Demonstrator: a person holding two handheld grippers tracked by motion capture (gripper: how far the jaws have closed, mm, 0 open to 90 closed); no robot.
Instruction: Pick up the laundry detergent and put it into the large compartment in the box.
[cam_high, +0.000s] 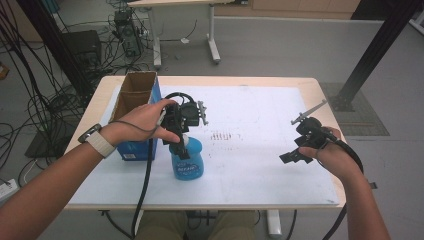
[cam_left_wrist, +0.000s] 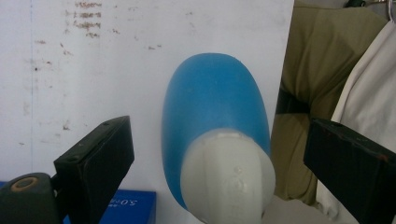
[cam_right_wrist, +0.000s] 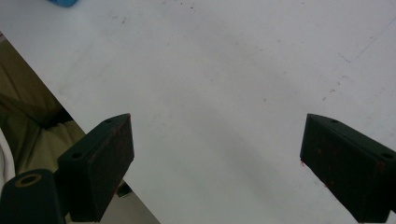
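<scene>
A blue plastic bottle (cam_high: 187, 161) with a white cap (cam_left_wrist: 227, 177) stands upright on the white table mat (cam_high: 260, 115), near the front left. My left gripper (cam_high: 179, 142) hovers right above it, pointing down; its jaws stand wide apart on either side of the cap (cam_high: 184, 142) without touching it, so my left gripper (cam_left_wrist: 218, 161) is open. My right gripper (cam_high: 295, 155) is held above the mat at the right, well away from the bottle. In the right gripper view my right gripper (cam_right_wrist: 217, 165) is open with nothing between its jaws, and bare mat (cam_right_wrist: 224, 84) lies below.
An open blue cardboard box (cam_high: 134, 112) stands at the mat's left edge, just left of the bottle; its corner (cam_left_wrist: 127, 205) appears in the left gripper view. Brownish specks (cam_high: 223, 136) mark the mat's middle. The person's lap (cam_left_wrist: 322, 70) lies beyond the table's front edge.
</scene>
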